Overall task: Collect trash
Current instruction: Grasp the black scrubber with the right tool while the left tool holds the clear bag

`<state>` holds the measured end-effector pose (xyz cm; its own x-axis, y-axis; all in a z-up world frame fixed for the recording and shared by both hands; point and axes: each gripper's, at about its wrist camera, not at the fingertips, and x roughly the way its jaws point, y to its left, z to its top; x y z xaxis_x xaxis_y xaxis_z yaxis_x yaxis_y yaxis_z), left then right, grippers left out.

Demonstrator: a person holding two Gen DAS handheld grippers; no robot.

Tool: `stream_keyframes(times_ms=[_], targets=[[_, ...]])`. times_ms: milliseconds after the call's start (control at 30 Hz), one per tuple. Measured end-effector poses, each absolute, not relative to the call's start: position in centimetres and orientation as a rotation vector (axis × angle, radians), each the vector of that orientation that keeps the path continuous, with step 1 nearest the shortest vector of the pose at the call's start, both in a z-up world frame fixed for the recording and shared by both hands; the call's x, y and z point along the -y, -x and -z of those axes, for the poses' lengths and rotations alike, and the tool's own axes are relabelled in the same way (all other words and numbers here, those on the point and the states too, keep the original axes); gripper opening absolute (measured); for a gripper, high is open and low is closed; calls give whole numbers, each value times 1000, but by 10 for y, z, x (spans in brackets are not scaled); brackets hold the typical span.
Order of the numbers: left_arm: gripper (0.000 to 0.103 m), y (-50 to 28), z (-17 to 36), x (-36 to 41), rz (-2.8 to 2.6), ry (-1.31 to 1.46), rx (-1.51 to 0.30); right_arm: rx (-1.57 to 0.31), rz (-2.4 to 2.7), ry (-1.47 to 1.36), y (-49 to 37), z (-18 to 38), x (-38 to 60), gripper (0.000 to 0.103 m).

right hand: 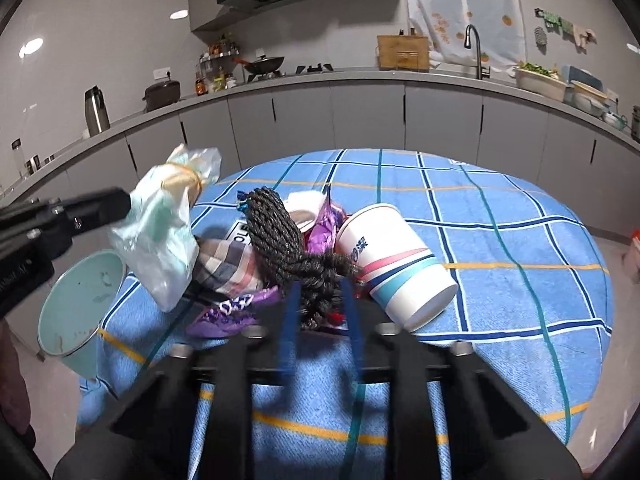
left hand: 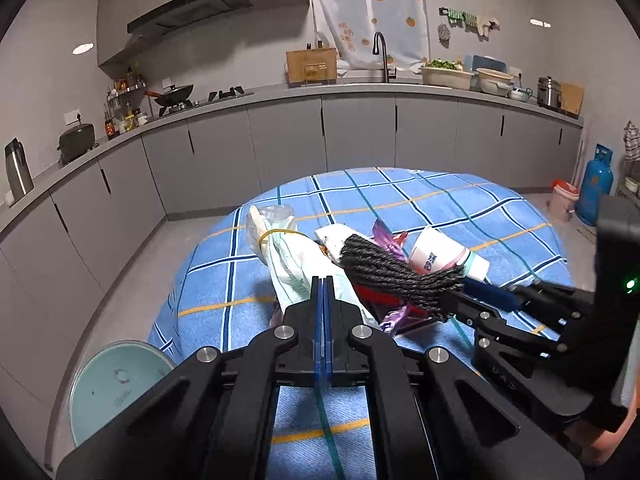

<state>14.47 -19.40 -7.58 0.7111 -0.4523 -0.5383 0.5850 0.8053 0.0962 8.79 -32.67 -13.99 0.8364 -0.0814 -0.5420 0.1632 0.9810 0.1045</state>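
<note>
Trash heaped near the table's left edge.
Left wrist view: a tied plastic bag [left hand: 280,256] is pinched by the closed left gripper [left hand: 322,284]. Right wrist view: a dark braided bundle [right hand: 296,248] is clamped by the narrowed right gripper [right hand: 322,300], beside a paper cup [right hand: 396,264].

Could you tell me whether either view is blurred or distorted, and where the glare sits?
Left wrist view: sharp overall, the left gripper crisp on the bag; fisheye bends the counter; ceiling lights flare white. Right wrist view: the right gripper fingers are motion-smeared around the braid, while the cup and cloth stay sharp; same bending, glare top left.
</note>
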Motion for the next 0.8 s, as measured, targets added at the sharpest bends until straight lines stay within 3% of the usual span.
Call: stream_keyframes(times_ms=[167, 800], targets=[[1, -135, 65, 190, 575, -275, -483, -530, 121, -155, -80, 130, 326, 8], [1, -133, 47, 126, 429, -251, -447, -418, 78, -152, -71, 86, 300, 7]])
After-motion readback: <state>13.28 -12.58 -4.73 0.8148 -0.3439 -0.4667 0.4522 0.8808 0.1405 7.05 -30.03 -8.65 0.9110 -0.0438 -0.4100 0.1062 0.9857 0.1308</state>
